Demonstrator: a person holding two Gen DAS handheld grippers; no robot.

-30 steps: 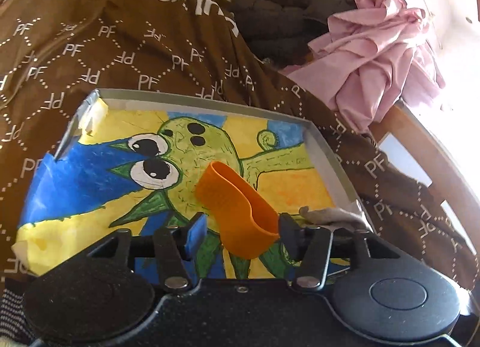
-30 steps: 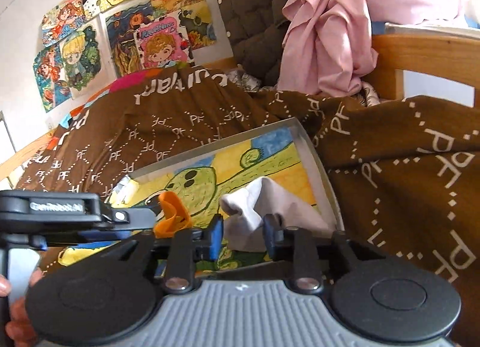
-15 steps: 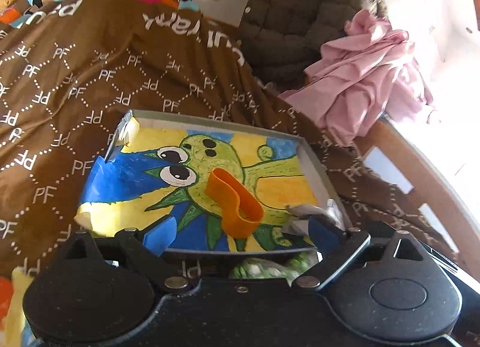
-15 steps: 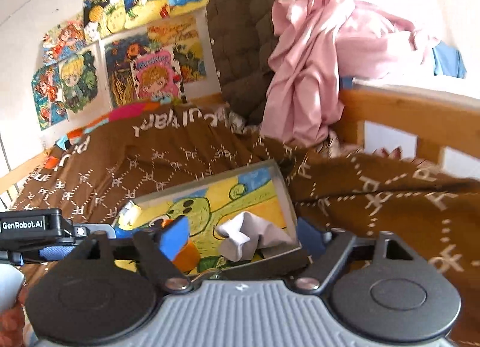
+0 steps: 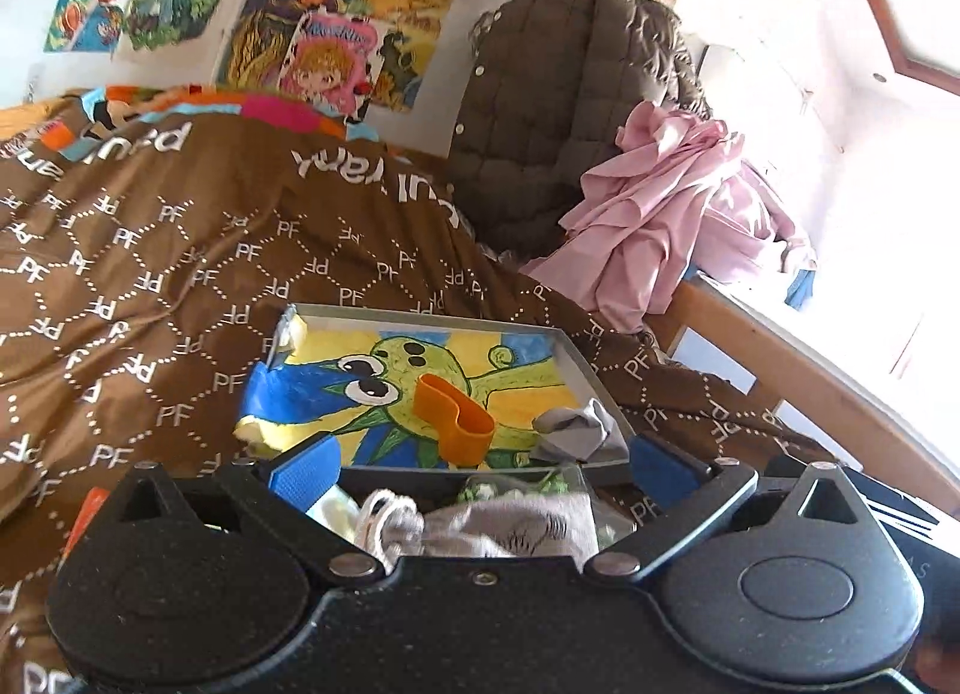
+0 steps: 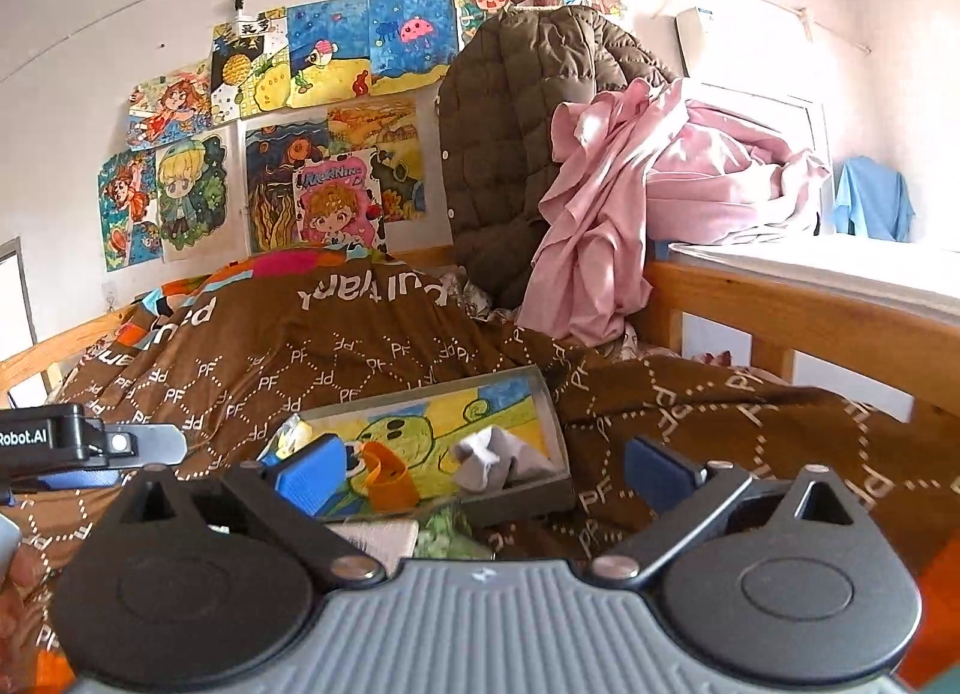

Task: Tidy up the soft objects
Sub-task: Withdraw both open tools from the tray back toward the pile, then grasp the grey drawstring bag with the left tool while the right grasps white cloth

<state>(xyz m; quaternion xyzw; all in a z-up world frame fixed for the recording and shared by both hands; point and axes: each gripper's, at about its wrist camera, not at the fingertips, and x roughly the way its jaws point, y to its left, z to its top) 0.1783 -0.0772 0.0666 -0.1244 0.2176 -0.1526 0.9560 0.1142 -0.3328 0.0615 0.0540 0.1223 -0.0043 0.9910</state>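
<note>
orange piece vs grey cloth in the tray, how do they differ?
Colour: the orange piece is bright orange; the grey cloth is pale grey.
Shape: the orange piece is a smooth band curled into a loop; the grey cloth is a crumpled heap.
Place: the orange piece sits mid-tray on the green cartoon figure; the grey cloth lies at the tray's right side near the wall.
Shared: both lie loose in the tray, neither held by a gripper.

Beyond the jaws, the brown blanket (image 6: pixel 384 358) is showing repeated white "PF" marks inside dotted diamonds, with larger white lettering lying upside down and not clearly readable. Left of the right jaws, the left gripper's body (image 6: pixel 42 439) is showing "Robot.AI". A poster (image 6: pixel 339 196) is reading roughly "MORNING".
</note>
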